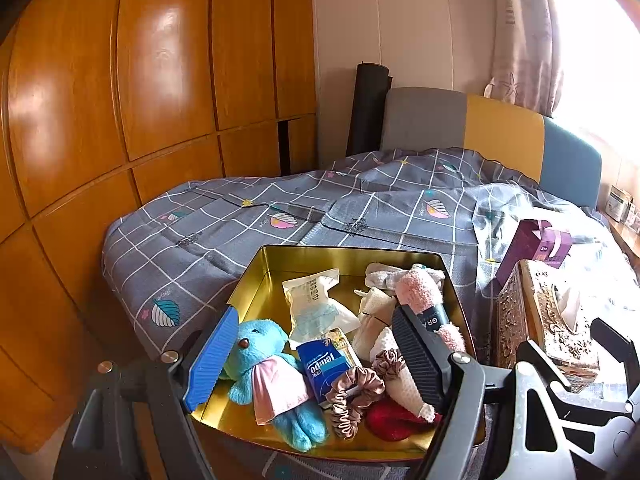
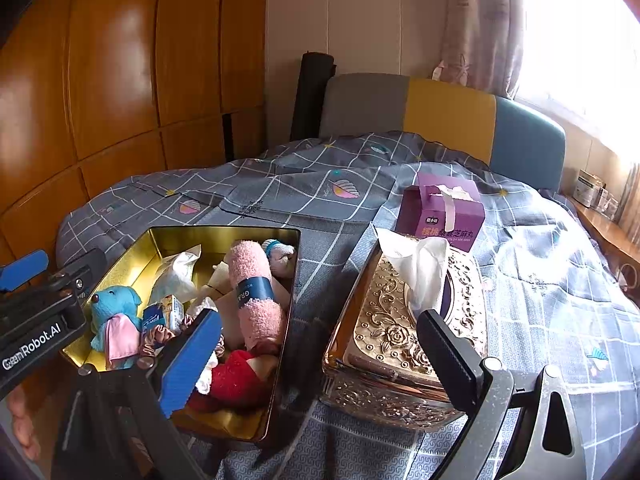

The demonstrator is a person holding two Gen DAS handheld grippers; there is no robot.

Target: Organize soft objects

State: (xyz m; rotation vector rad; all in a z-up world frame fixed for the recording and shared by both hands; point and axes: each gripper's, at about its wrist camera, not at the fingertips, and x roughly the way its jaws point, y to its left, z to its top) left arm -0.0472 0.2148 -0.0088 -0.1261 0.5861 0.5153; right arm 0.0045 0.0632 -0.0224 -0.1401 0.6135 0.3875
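Nearest to the cameras, the left gripper (image 1: 316,364) stood wide open and empty just above the near end of the gold rectangular metal tin (image 1: 344,254), with its blue finger over the tin's left wall and its black finger over the right part. The right gripper (image 2: 320,356) was also wide open and held nothing; its blue finger hung over the near right corner of the tin and its black finger over the ornate gold embossed tissue box (image 2: 384,336) that stood just right of the tin.

Inside the tin, at the near end, lay a blue plush bear with a pink cloth (image 1: 268,372), a blue paper tissue pack (image 1: 322,366), a brown satin scrunchie (image 1: 352,396) and a red soft item (image 1: 390,420). Further inside lay a white plastic packet (image 1: 316,306), a rolled pink fluffy towel with a dark paper band (image 1: 424,300) and some pale cloth pieces, all loosely piled together.

Judging from this, most of the soft things were already collected in the tin, so the task seemed nearly finished. What perhaps remained was only tidying the pile.

Beyond the tissue box stood a purple cardboard box with a white ribbon (image 2: 440,208) on the grey checked bedspread (image 2: 280,184). No other loose soft thing was visible on the bedspread around the tin.
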